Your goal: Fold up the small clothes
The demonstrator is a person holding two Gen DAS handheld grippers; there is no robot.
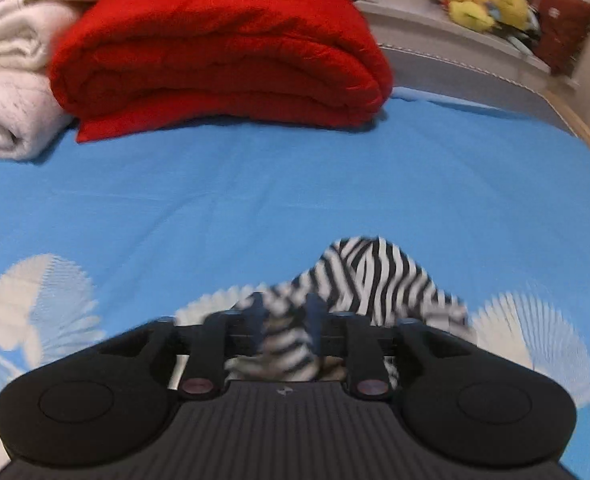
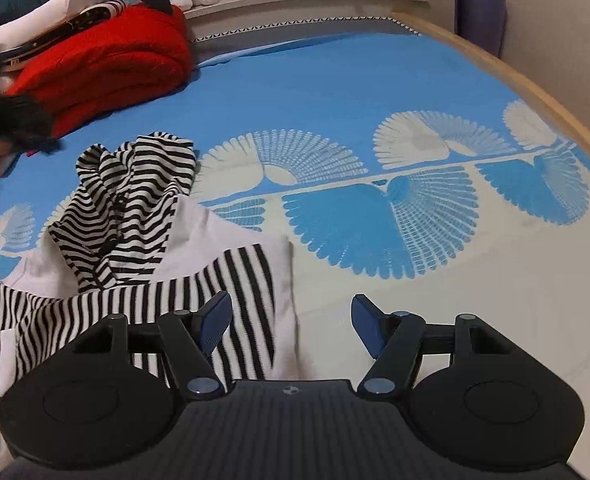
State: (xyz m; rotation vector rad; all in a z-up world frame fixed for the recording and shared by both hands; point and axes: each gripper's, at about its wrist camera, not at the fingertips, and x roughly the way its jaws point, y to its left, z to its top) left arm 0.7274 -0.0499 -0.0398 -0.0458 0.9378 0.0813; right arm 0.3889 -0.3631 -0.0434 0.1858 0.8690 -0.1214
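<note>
1. A bed fills both views, covered by a blue sheet [image 2: 335,80] printed with white fan shapes, its wooden edge curving along the right.
2. At the head of the bed lies a folded red blanket [image 1: 219,52], with a white blanket [image 1: 3,92] just beside it on the left and other folded bedding stacked on top.
3. Yellow plush toys [image 1: 483,0] sit on a ledge beyond the bed.
4. The striped garment [image 2: 135,208], black and white with a plain white part, lies crumpled on the sheet near the bed's lower left in the right wrist view.
5. The left gripper [image 1: 285,320] has its jaws closed narrow on a bunch of the striped cloth, which rises in a blurred peak just ahead of the fingers.
6. The right gripper [image 2: 291,324] has its jaws spread wide with nothing between them; its left finger [image 2: 215,320] hangs over the garment's striped edge, the other over bare sheet.
7. Whether the right gripper touches the cloth cannot be told.
</note>
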